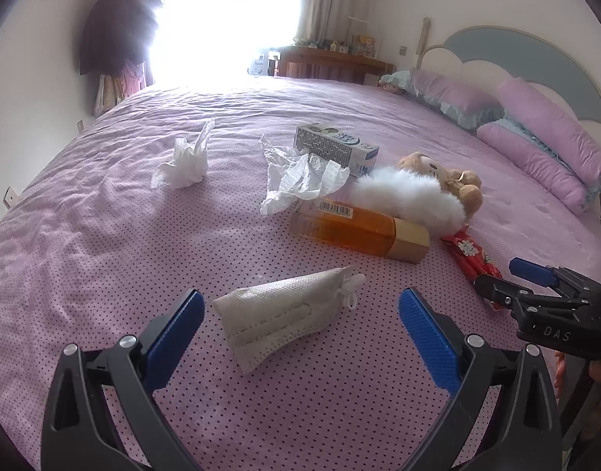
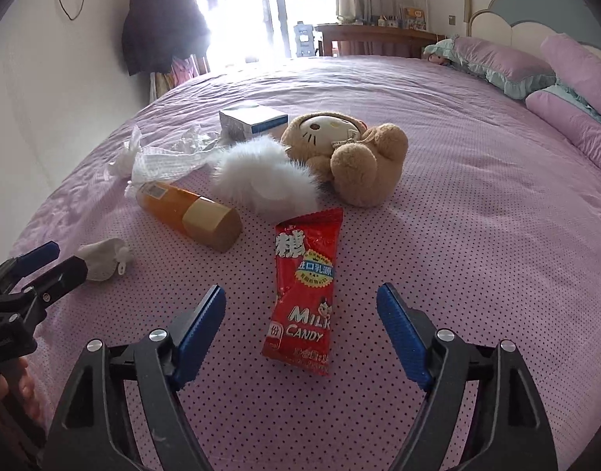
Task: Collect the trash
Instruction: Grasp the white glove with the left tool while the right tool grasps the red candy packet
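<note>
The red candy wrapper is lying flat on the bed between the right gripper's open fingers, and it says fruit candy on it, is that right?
Not quite. The right wrist view shows the red candy wrapper reads "MILK CANDY", not fruit candy. It does lie flat on the bed between the open right gripper fingers.

Blown-out window (image 1: pixel 222 19) glare backlights sharp frames, fisheye-curved, dark-cornered.

The bed (image 1: pixel 104 216) carries an orange bottle (image 1: pixel 359 231); beside it lie tissues (image 1: pixel 300 176), a pouch (image 1: pixel 281 314), a candy wrapper (image 2: pixel 304 298), a plush toy (image 2: pixel 351 157).

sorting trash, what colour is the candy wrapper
Red with white lettering, clearest in the right wrist view: candy wrapper.
</note>
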A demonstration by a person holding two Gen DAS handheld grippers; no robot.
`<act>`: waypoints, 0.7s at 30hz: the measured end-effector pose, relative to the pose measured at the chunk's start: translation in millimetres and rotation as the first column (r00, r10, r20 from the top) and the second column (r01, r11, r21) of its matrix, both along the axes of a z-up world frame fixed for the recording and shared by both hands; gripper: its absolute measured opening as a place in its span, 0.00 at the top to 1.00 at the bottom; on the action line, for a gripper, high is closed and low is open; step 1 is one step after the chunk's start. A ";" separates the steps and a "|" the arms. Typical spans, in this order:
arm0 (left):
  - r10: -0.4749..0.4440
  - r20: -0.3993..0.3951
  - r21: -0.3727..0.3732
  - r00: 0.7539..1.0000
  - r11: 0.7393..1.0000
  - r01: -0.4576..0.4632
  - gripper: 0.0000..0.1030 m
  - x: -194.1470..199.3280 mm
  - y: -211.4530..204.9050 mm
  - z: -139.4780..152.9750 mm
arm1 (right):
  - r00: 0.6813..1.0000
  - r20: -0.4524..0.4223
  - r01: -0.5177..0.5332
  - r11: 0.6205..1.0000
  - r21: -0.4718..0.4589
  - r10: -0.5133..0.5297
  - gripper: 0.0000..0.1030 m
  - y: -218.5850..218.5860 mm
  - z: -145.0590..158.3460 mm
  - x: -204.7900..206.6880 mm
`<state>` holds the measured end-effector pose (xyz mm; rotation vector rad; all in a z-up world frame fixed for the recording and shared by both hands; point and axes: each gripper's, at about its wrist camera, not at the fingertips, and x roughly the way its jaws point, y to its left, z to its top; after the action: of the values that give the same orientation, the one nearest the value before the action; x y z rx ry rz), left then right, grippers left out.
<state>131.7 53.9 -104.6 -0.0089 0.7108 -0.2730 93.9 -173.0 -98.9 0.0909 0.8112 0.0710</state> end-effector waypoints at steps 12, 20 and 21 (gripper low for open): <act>-0.152 -0.068 0.123 0.986 0.979 0.160 0.04 36.6 -6.2 -12.8 | 0.997 -0.064 -0.038 0.999 0.001 0.038 0.72 -4.3 -14.5 7.3; -0.344 -0.167 0.142 0.924 0.919 0.368 0.20 46.6 -14.7 -29.4 | 0.997 -0.038 -0.068 0.995 0.073 0.071 0.72 -14.7 3.0 -21.9; -0.346 -0.173 0.153 0.922 0.915 0.373 0.33 46.5 -15.7 -31.6 | 0.997 -0.033 -0.069 0.995 0.074 0.072 0.72 -15.6 5.7 -24.6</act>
<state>178.2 38.2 -136.3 0.2843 0.8777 -0.5650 69.4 -188.6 -93.2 0.1321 0.8479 0.1661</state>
